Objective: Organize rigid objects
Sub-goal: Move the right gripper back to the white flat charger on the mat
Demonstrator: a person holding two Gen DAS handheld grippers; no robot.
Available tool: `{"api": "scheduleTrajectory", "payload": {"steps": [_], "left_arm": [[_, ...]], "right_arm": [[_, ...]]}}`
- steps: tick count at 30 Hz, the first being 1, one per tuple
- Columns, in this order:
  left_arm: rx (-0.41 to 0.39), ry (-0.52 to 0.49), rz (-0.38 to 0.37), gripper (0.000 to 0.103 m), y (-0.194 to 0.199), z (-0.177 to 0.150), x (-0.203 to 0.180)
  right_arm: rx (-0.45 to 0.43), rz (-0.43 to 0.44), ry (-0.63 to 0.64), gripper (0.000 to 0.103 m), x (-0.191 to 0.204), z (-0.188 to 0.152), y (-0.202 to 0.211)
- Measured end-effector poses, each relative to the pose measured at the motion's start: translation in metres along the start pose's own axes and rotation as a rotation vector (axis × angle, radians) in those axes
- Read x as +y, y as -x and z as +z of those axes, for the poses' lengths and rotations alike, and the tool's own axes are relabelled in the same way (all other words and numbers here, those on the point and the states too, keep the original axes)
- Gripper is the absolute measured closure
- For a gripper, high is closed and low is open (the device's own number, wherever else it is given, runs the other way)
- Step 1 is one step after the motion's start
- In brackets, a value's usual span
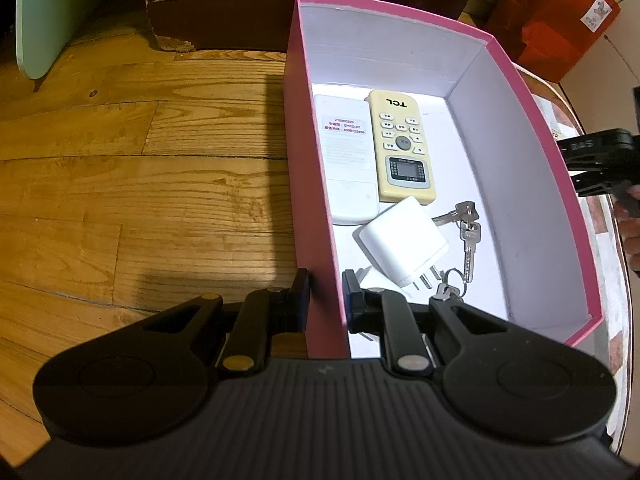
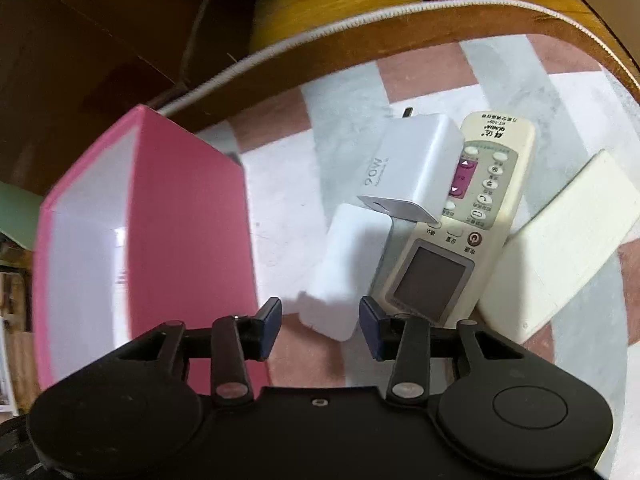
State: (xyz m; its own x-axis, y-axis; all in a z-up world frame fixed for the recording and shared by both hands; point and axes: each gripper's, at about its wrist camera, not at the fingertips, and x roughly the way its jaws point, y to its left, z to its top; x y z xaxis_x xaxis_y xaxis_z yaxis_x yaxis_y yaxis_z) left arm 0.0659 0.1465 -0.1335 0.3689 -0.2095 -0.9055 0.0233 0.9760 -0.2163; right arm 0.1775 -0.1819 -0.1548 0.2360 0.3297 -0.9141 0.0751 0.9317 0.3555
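Just beside the pink box (image 2: 192, 240), the right gripper (image 2: 320, 320) stands open around a small white block (image 2: 344, 276). It looks light, stiff and smooth; grip its flat sides. The left gripper (image 1: 326, 300) pinches the box wall.

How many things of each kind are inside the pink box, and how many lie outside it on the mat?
Inside the pink box:
Remote controls: 2, a white one and a yellow one
Chargers: 1
Key bunches: 1

Outside, on the mat:
Remote controls: 2, a cream one and a white one
Chargers: 2, and

Total: 8
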Motion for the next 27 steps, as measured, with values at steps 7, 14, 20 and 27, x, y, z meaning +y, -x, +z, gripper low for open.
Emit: {"api": "scheduleTrajectory", "payload": {"steps": [7, 14, 20, 27], "left_arm": [[0.0, -0.003, -0.002, 0.088, 0.001, 0.0, 0.002], [-0.002, -0.001, -0.004, 0.088, 0.001, 0.0, 0.002], [-0.002, 0.0, -0.005, 0.088, 0.001, 0.0, 0.002], [-0.001, 0.0, -0.003, 0.088, 0.001, -0.001, 0.002]], "right_arm": [[-0.043, -0.083, 0.02, 0.047, 0.013, 0.003, -0.018], [-0.108, -0.202, 0.189, 0.045, 0.028, 0.003, -0.028], [-0.154, -0.221, 0.297, 0.054, 0.029, -0.013, -0.021], [-0.166, -0.16, 0.26, 0.099, 0.006, -0.028, -0.001]]}}
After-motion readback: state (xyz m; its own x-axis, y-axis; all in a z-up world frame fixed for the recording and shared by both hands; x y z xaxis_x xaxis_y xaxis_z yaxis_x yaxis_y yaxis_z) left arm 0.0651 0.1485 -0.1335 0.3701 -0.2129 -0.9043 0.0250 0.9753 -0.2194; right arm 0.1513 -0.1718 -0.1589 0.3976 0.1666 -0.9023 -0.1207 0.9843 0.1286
